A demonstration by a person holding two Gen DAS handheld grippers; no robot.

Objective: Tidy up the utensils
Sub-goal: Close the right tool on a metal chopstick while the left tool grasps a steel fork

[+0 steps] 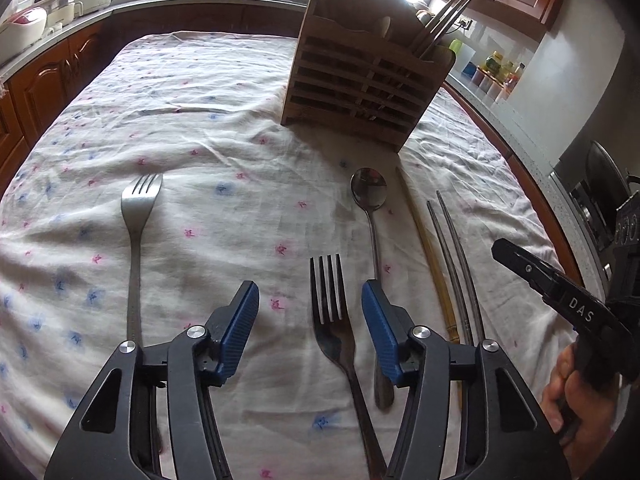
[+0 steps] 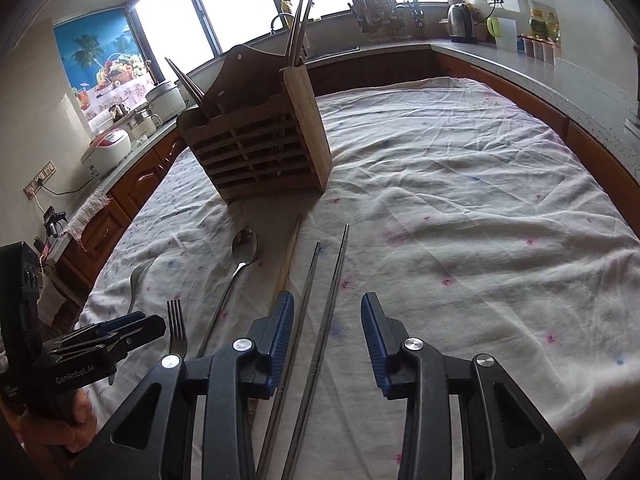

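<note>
A wooden slatted utensil holder [image 1: 360, 88] stands on the cloth-covered table, with chopsticks in it; it also shows in the right wrist view [image 2: 260, 148]. My left gripper [image 1: 310, 308] is open and empty, its jaws on either side of a dark fork [image 1: 334, 320]. A second fork [image 1: 138, 232] lies to the left. A spoon [image 1: 370, 200], a bamboo chopstick [image 1: 424, 236] and two metal chopsticks [image 1: 452, 248] lie to the right. My right gripper [image 2: 326, 324] is open and empty above the metal chopsticks [image 2: 324, 320]. The spoon [image 2: 240, 256] lies left of them.
The table wears a white flowered cloth [image 1: 220, 128]. Kitchen counters with wooden cabinets surround it, holding rice cookers [image 2: 108, 148], a kettle [image 2: 460, 20] and jars [image 1: 496, 72]. The right gripper's body [image 1: 560, 292] shows at the right edge of the left wrist view.
</note>
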